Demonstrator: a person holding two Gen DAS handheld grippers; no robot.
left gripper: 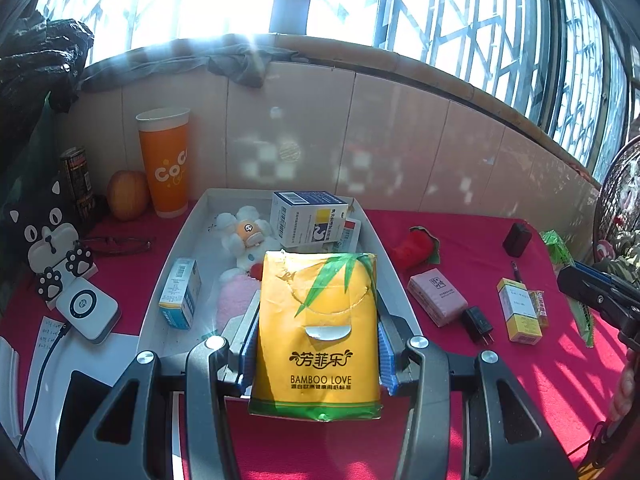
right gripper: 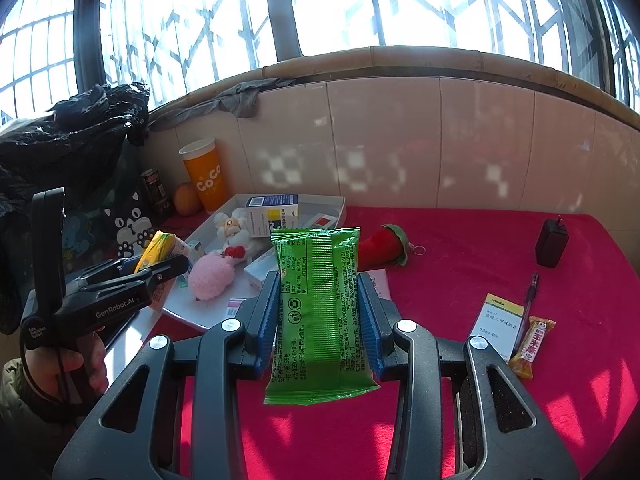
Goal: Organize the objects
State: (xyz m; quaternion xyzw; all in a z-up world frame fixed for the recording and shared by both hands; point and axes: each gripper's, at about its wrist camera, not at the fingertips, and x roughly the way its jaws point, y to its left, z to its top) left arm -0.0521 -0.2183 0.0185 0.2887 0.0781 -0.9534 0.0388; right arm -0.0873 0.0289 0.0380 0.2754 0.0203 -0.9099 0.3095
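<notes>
We see the left hand-held gripper (left gripper: 316, 344) pinching a crumpled yellow tissue pack (left gripper: 318, 332) with bamboo leaves, the right hand-held gripper (right gripper: 318, 320) pinching a glossy green wrapper (right gripper: 318, 312).

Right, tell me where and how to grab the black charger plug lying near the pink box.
Grip the black charger plug across its two flat side faces, coming down from above. It lies flat on the red cloth with its prongs pointing toward the camera, so close on the boxy body, not the prongs. The pink box sits close beside it, so keep the fingers narrow.
</notes>
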